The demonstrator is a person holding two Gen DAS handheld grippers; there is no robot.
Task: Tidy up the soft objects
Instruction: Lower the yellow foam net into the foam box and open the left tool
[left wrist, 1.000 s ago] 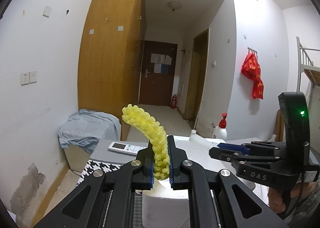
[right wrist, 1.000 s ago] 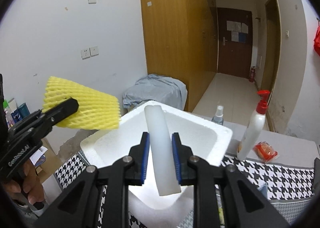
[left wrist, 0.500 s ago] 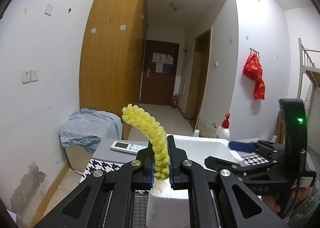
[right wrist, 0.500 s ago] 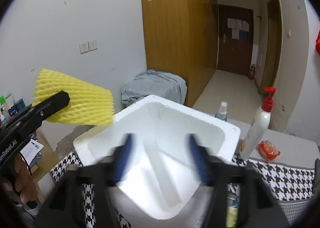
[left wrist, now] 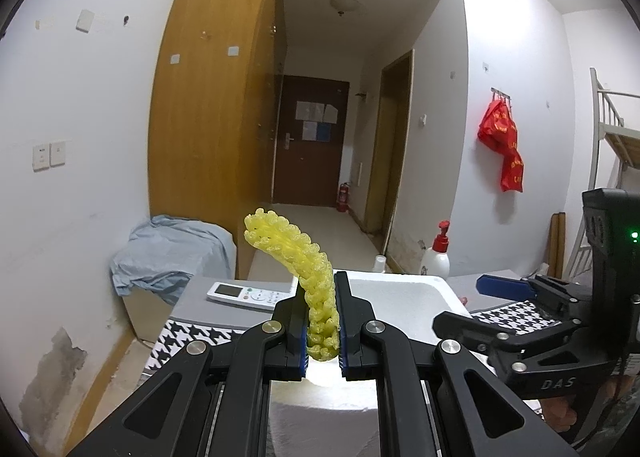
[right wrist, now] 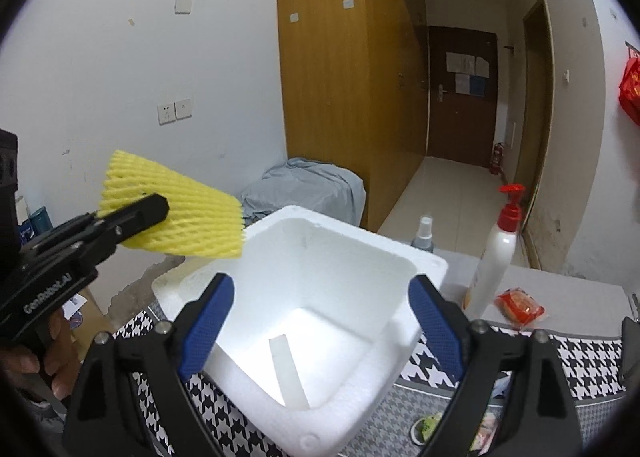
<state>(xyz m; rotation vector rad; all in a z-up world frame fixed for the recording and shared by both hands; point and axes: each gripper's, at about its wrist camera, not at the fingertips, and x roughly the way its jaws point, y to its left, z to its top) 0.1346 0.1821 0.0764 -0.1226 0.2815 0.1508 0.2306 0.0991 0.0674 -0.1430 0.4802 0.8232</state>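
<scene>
Foam netting (left wrist: 297, 257), yellow and limp, is pinched in the closed left tool (left wrist: 323, 331), held above the near left rim of the white foam box (right wrist: 424, 269). The right tool (right wrist: 322, 321) has just been opening and is spread wide, empty, over the box. A white foam strip (right wrist: 289, 371) is seen lying on the box floor.

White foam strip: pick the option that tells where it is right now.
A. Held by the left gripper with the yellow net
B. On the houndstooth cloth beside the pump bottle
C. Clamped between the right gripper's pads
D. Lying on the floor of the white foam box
D: the white foam strip lies loose inside the white foam box, while the right gripper stands open and empty above it.
</scene>
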